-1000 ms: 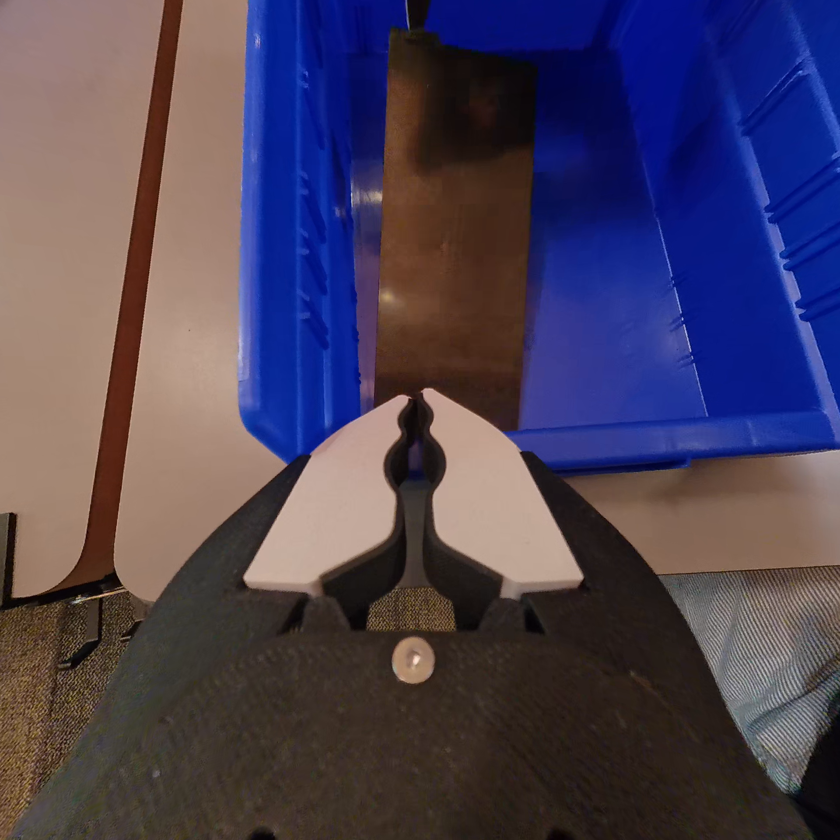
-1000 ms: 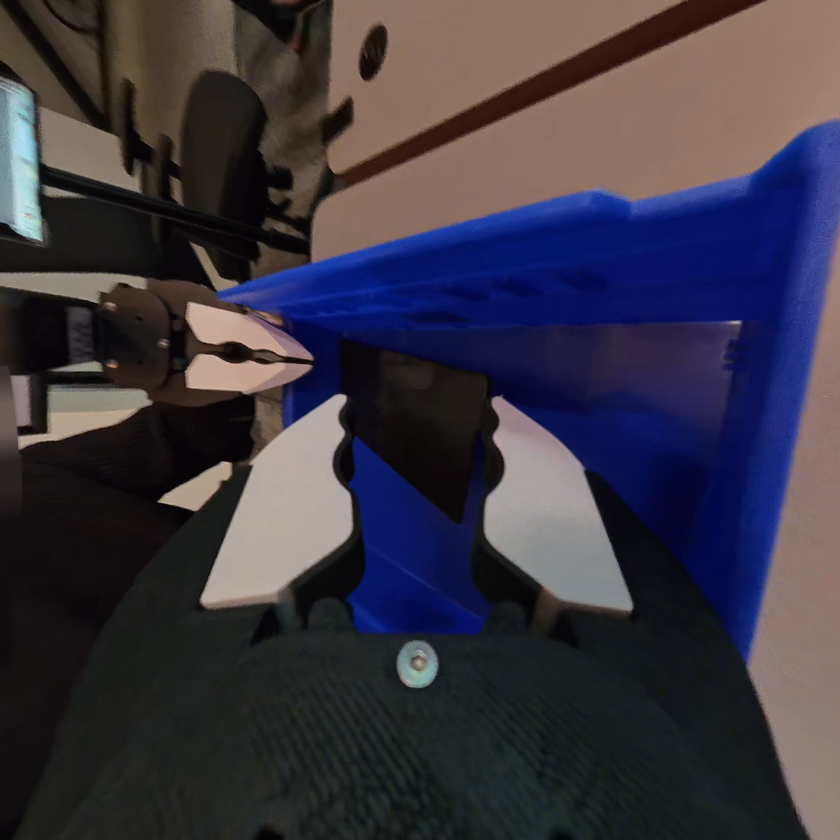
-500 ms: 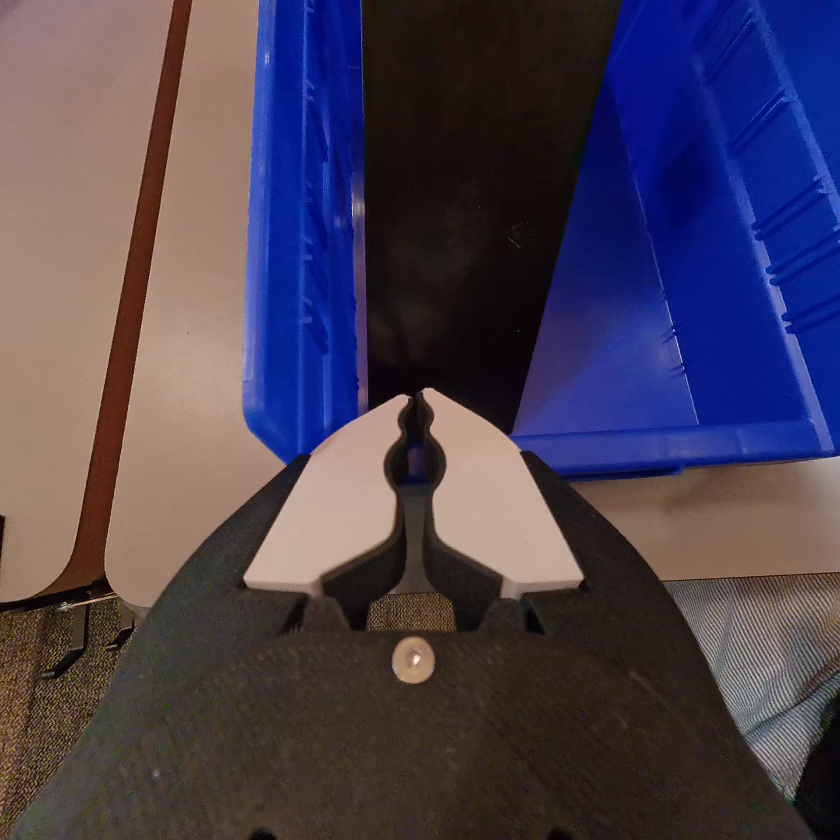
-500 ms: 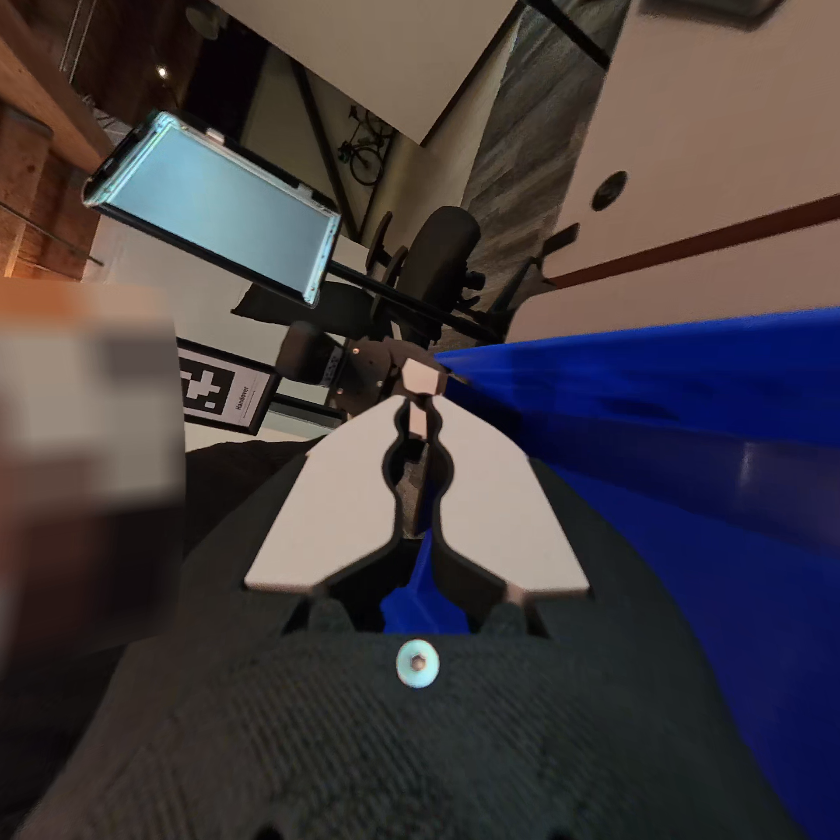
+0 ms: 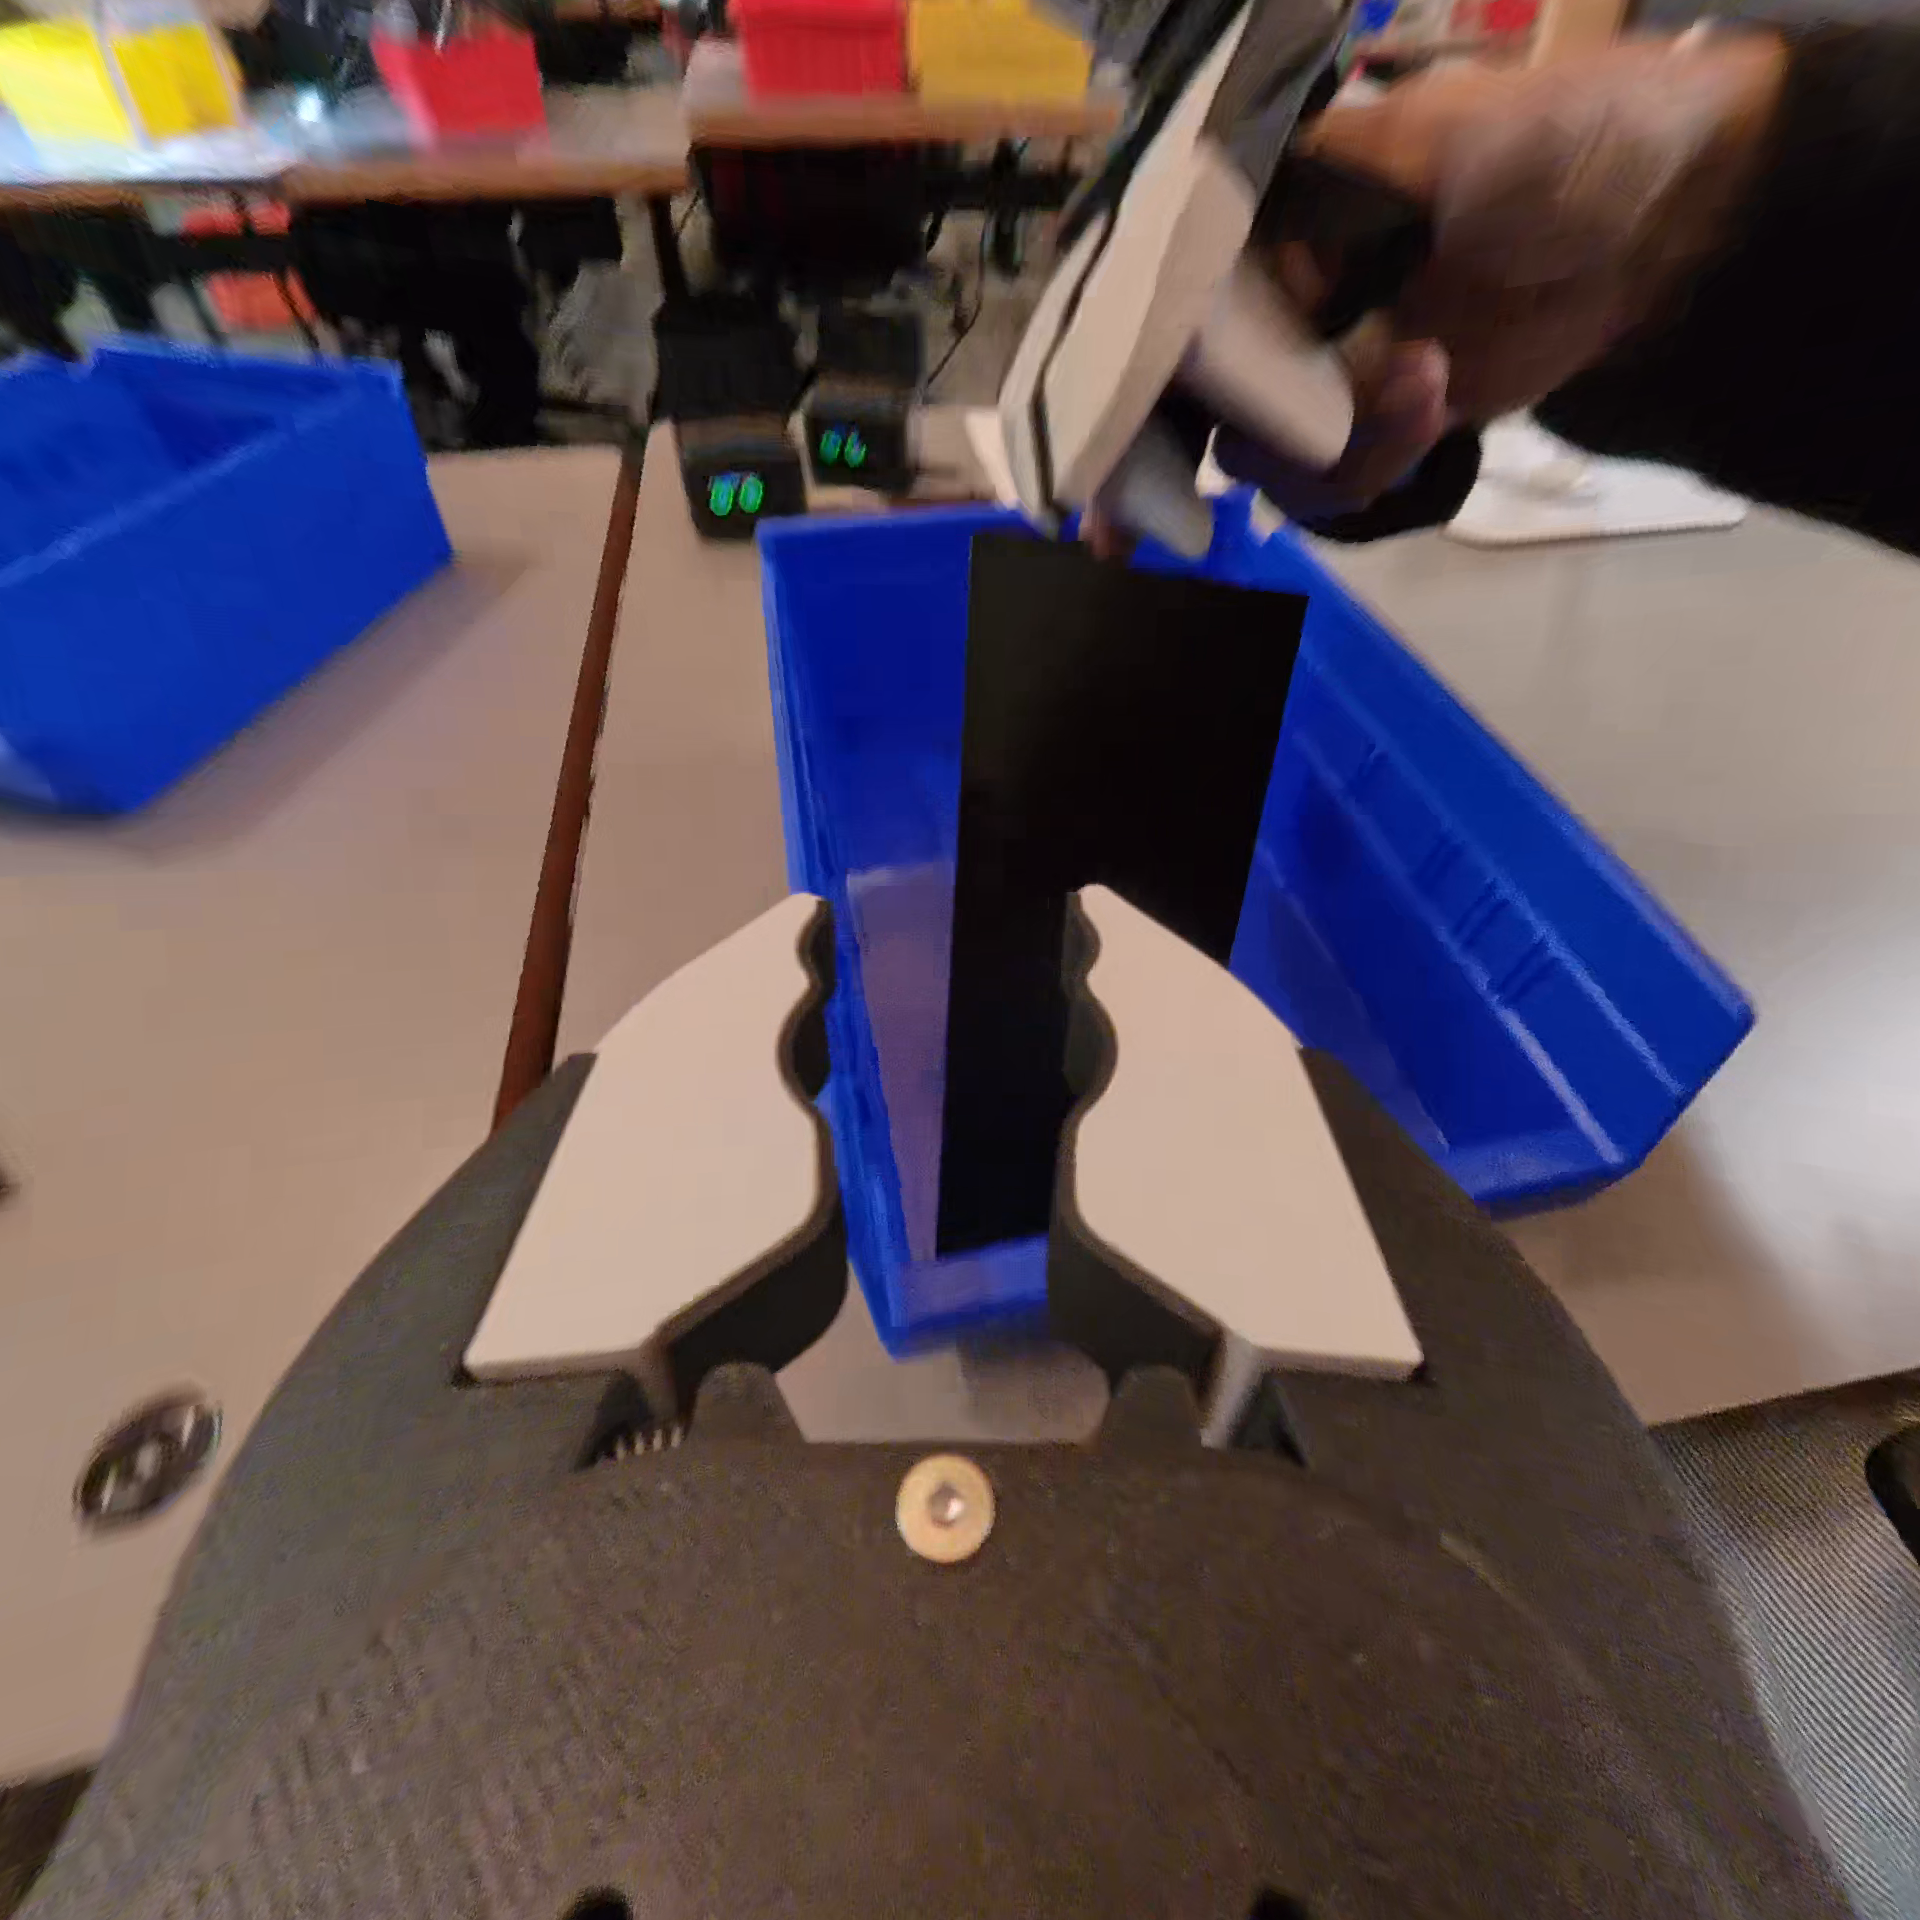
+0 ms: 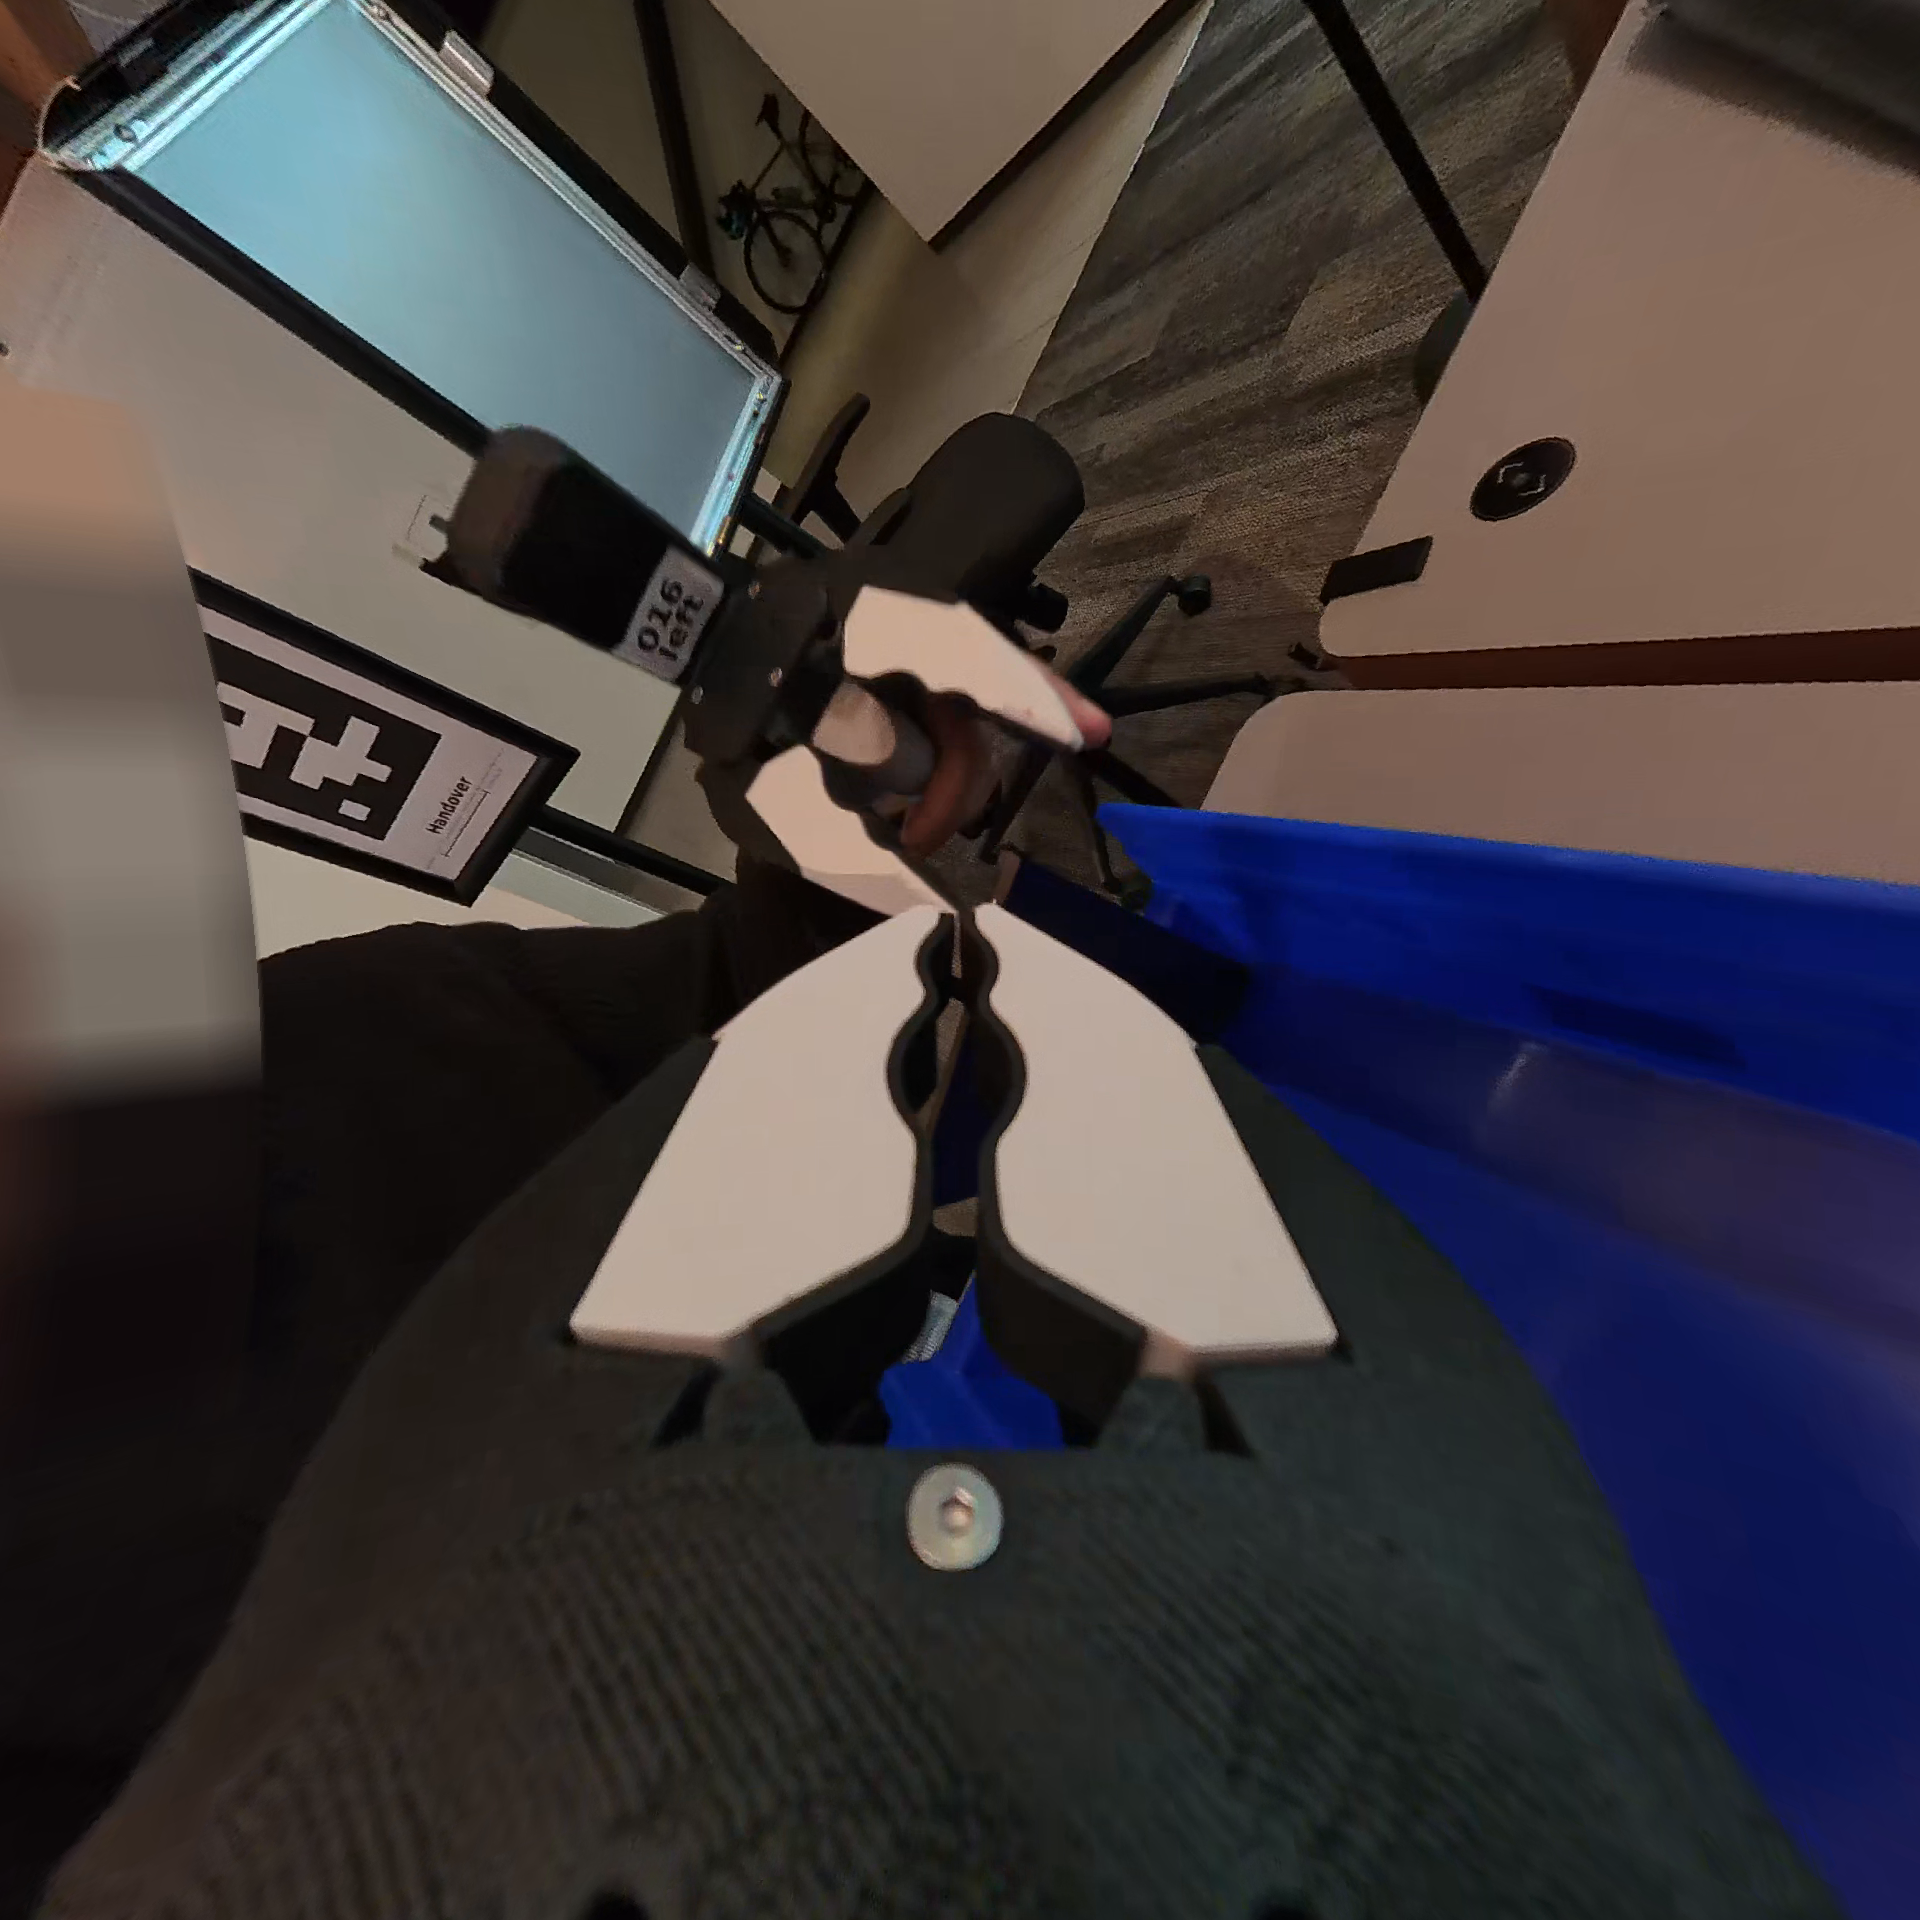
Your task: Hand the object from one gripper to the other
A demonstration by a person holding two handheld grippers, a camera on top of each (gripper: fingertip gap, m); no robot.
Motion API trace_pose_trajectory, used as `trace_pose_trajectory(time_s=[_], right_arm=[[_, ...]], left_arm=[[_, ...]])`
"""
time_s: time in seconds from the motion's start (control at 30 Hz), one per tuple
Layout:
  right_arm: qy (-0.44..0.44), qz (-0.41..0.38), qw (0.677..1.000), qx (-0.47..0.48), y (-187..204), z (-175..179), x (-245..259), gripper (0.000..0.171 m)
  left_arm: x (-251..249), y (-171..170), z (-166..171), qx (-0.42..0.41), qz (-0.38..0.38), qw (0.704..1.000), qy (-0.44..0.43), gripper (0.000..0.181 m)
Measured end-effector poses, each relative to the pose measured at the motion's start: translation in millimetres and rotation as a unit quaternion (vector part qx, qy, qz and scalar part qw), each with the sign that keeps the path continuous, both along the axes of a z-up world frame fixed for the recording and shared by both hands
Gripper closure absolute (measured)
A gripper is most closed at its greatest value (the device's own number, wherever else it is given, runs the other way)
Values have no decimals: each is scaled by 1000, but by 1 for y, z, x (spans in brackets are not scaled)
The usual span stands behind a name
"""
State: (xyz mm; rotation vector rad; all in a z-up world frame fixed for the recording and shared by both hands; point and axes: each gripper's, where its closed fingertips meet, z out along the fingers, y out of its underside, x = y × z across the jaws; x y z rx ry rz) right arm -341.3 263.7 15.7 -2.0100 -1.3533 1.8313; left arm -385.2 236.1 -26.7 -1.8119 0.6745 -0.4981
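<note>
The left gripper (image 5: 945, 935) stood with its jaws spread wide, nothing caught between its pale fingers (image 5: 675, 1164). A flat black strip (image 5: 1122, 790) hung upright over the blue bin (image 5: 1455, 914), its lower end dipping behind the open fingers, at about twelve o'clock from them. I could not tell whether it brushed the right-hand finger or hung just clear of it.

The strip's top corner was pinched by the right gripper (image 5: 1049, 509), which came down from about one o'clock, a hand (image 5: 1538, 239) wrapped around its handle. From the right gripper's (image 6: 961, 920) own camera its jaws were pressed nearly together, with the strip (image 6: 961, 1049) showing only as a thin dark edge in the slit between them. Beyond its tips, at eleven o'clock, the left gripper (image 6: 966, 790) showed with fingers apart.

The bin sat on a pale table (image 5: 312, 987). A second blue bin (image 5: 187, 582) rested away at ten o'clock, and two small black devices (image 5: 743, 483) with green lights stood just behind the near bin.
</note>
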Motion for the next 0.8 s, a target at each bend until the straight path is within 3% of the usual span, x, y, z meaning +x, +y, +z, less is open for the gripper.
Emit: trace_pose_trajectory(time_s=[0.07, 0.17, 0.27, 0.37, 0.43, 0.67, 0.8], right_arm=[[1, 4, 1000, 5, -4, 2, -1, 170], [0, 11, 1000, 11, -12, 4, -4, 169], [-2, 15, 1000, 17, -17, 7, -4, 165], [4, 23, 1000, 12, -22, 12, -1, 166], [2, 19, 1000, 11, -26, 14, 0, 150], [24, -44, 989, 142, -28, 33, 23, 132], [79, -123, 964, 223, -26, 70, 63, 131]], left_arm=[[9, 8, 12, 12, -42, 999, -7, 129], [29, 17, 4, -17, -119, 993, 16, 114], [49, 16, -11, -59, -196, 978, 26, 114], [61, -1, -6, -97, -286, 953, -23, 152], [61, -9, 4, -98, -323, 940, -54, 175], [56, 4, 31, -26, -266, 963, -45, 177], [57, 4, 81, 52, -217, 973, -63, 178]])
